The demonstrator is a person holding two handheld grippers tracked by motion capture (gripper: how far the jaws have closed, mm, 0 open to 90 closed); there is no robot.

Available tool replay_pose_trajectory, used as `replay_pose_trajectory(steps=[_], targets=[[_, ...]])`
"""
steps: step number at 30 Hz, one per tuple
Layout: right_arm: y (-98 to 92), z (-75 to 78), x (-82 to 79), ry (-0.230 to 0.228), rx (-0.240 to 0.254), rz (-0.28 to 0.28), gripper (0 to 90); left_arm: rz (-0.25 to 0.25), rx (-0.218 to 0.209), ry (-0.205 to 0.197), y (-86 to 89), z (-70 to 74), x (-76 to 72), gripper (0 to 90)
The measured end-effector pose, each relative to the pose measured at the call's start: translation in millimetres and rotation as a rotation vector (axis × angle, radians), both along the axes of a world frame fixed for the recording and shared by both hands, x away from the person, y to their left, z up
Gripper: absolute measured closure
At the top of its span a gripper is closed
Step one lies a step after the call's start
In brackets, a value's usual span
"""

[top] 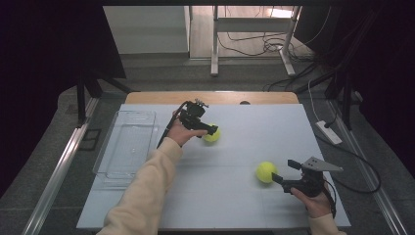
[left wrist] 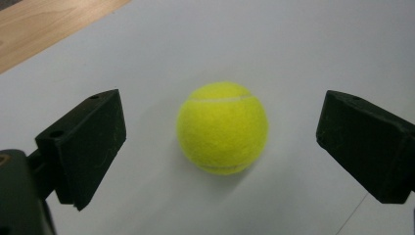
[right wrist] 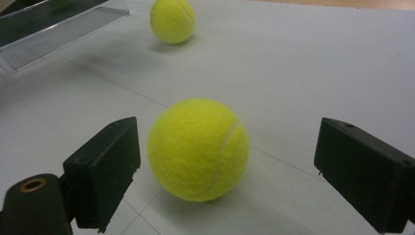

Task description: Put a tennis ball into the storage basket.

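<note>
Left gripper [top: 208,128] is sitting mid-table, jaws standing wide apart around the far tennis ball [left wrist: 222,128], clear gaps both sides. Right gripper [top: 283,172] is flanking the near tennis ball [right wrist: 198,149], jaws likewise apart, the left one just beside the felt. Clear tray [top: 128,142] is lying near the table's left edge, its far end cut off in the right gripper view. White tabletop [top: 244,196] is showing a wooden strip at the back; cables are trailing over the grey floor.

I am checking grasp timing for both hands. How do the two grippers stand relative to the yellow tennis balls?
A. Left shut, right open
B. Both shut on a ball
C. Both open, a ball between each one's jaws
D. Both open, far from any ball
C: the left gripper and the right gripper each stand open, jaws apart on either side of a yellow tennis ball, not touching it.
</note>
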State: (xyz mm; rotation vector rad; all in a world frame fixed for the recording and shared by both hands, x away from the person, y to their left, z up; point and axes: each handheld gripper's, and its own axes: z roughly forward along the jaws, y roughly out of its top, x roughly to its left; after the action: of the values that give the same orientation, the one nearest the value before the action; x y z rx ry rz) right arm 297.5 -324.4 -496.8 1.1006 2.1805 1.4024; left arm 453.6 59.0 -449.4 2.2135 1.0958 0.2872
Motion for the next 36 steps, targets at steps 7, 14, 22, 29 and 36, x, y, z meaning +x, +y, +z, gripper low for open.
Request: replay_pose_trajectory(steps=[7,14,22,29,36], targets=[[0.2,0.1,-0.2,-0.001,-0.001,0.000,10.0,-0.003,0.023,0.006,-9.6,-3.6,4.6,5.1],[-1.0,0.5,-0.3,-0.005,0.003,-0.004,10.0,-0.004,0.031,0.022,-14.0,-10.4,8.2,4.8],[-0.6,0.3,-0.1,-0.004,0.004,-0.002,10.0,-0.006,0.029,0.046,-19.2,-20.6,13.2,4.7],[-0.1,-0.1,-0.1,-0.001,0.003,0.001,10.0,0.001,0.029,0.057,-20.2,-26.3,17.1,4.8],[0.3,-0.4,0.1,0.000,0.000,0.001,10.0,0.006,0.034,0.075,-20.4,-32.5,20.5,4.5]])
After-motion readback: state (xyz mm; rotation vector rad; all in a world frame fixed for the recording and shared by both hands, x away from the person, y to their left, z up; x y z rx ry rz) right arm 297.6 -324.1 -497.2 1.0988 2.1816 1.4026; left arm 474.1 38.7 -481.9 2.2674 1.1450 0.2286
